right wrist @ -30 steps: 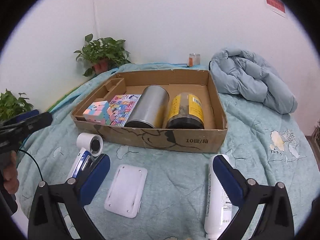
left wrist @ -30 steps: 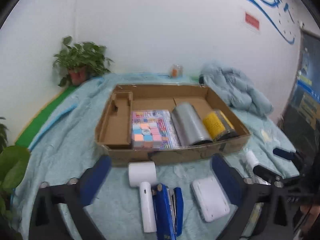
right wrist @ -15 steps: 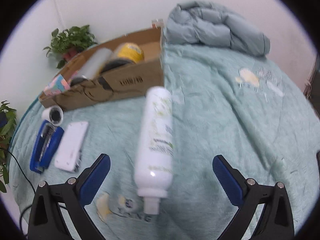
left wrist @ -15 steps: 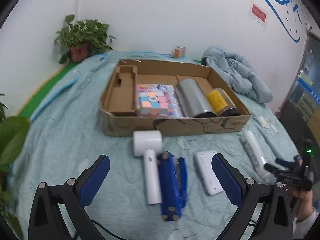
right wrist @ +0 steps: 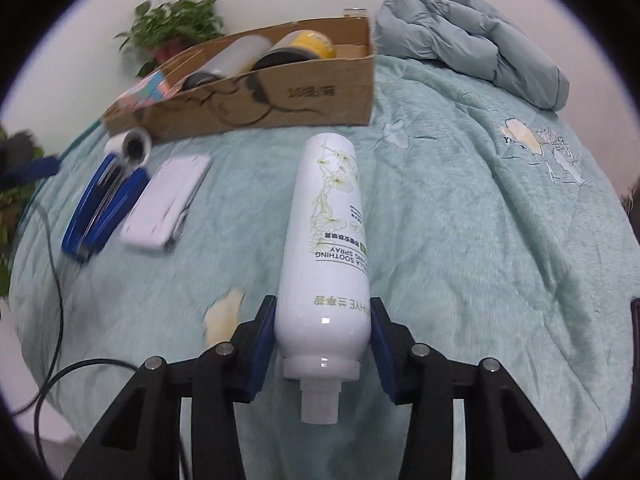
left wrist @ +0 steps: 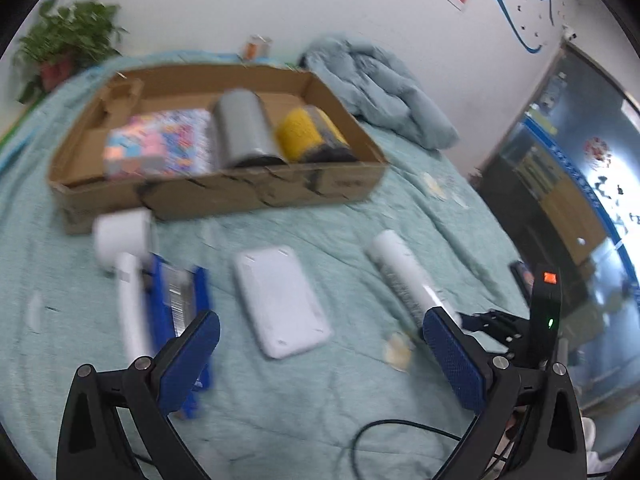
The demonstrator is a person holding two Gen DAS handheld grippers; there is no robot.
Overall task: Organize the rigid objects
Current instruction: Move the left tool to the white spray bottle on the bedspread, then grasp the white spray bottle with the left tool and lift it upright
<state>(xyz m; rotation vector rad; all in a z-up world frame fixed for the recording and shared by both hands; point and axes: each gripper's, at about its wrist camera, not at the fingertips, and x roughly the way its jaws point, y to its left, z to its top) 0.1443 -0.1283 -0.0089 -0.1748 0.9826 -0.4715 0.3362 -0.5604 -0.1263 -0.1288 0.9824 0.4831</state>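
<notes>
Plainly, the right gripper (right wrist: pixel 323 334) had its blue-padded fingers (right wrist: pixel 262 340) closed against the lower body of the white spray bottle (right wrist: pixel 326 240), just above its neck, while the bottle lay on the teal blanket (right wrist: pixel 460 220) with its base pointing toward the cardboard box (right wrist: pixel 280 100). Whether the pads were already squeezing or only touching could not be told for certain, though no gap showed on either side. To do this step well, the grip seemed best kept square across the round, glossy, hard plastic wall, since a smooth cylinder would likely twist or slide if pinched off-centre; a firm hold before lifting looked wise.

The left gripper (left wrist: pixel 320 356) hung with its fingers spread wide and nothing between them, above a flat white rounded case (left wrist: pixel 282 300). Beside that lay a blue stapler (left wrist: pixel 180 300) and a white hair dryer (left wrist: pixel 124 264). The box, of stiff corrugated board, held a colourful cube (left wrist: pixel 132 154), a grey metal cylinder (left wrist: pixel 244 130) and a yellow-labelled jar (left wrist: pixel 312 138).
</notes>
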